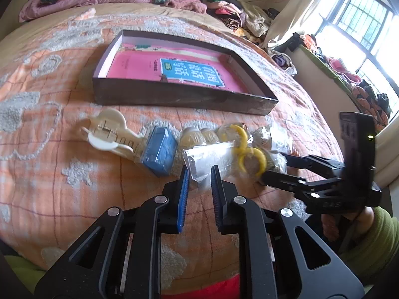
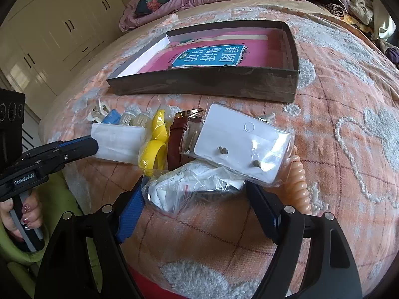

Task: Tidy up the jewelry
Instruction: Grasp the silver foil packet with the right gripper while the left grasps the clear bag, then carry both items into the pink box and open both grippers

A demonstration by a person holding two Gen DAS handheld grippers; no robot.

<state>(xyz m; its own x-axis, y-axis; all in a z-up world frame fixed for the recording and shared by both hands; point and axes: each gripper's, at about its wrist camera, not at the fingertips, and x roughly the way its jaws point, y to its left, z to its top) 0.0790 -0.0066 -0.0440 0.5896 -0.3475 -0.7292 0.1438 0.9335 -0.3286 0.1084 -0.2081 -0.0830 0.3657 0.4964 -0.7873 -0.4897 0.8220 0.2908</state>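
Jewelry packets lie in a row on the orange bedspread in front of a dark shallow box (image 1: 174, 97) with a pink book in it. My left gripper (image 1: 199, 179) is shut on the corner of a clear bag with a white packet (image 1: 209, 159), also seen as the white packet (image 2: 117, 144) in the right wrist view. My right gripper (image 2: 197, 199) stands open around a crumpled clear bag of white items (image 2: 194, 186). Beside it lie an earring card in plastic (image 2: 242, 144), a brown-strap watch (image 2: 177, 137) and yellow rings (image 2: 154, 149).
A white claw clip (image 1: 109, 132), a blue boxed item (image 1: 159, 149) and two cream round pieces (image 1: 197, 137) lie to the left. A peach spiral hair tie (image 2: 299, 182) lies at the right. Blankets and clothes (image 1: 224, 7) are piled at the far edge of the bed. A hand (image 2: 25, 214) holds the left tool.
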